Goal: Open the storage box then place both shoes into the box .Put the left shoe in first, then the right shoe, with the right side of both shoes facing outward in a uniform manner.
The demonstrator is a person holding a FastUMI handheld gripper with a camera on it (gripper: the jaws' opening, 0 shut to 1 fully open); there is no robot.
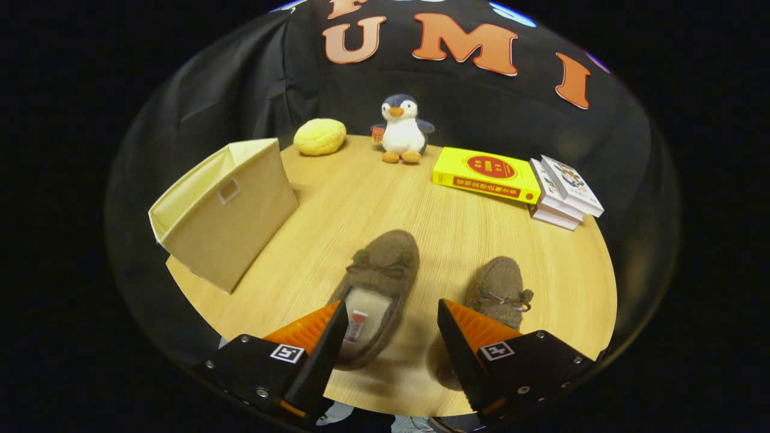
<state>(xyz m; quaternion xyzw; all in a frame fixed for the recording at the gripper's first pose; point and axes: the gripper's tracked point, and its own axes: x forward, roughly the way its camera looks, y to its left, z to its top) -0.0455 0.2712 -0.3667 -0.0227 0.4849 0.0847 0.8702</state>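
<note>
Two brown fuzzy slippers lie on the round wooden table [337,198], toes pointing away from me. The left slipper [378,288] sits between my fingers, its pale lining and heel opening beside the left fingertip. The right slipper [504,288] lies just beyond the right finger, which covers its heel. My gripper [391,313] hovers open above them, holding nothing. The cream fabric storage box [225,210] stands at the table's left side, beyond the left finger, its top open.
At the table's far edge sit a yellow bun-shaped cushion [320,136] and a plush penguin [403,129]. A yellow book [487,174] and a stack of white books [565,192] lie at the far right.
</note>
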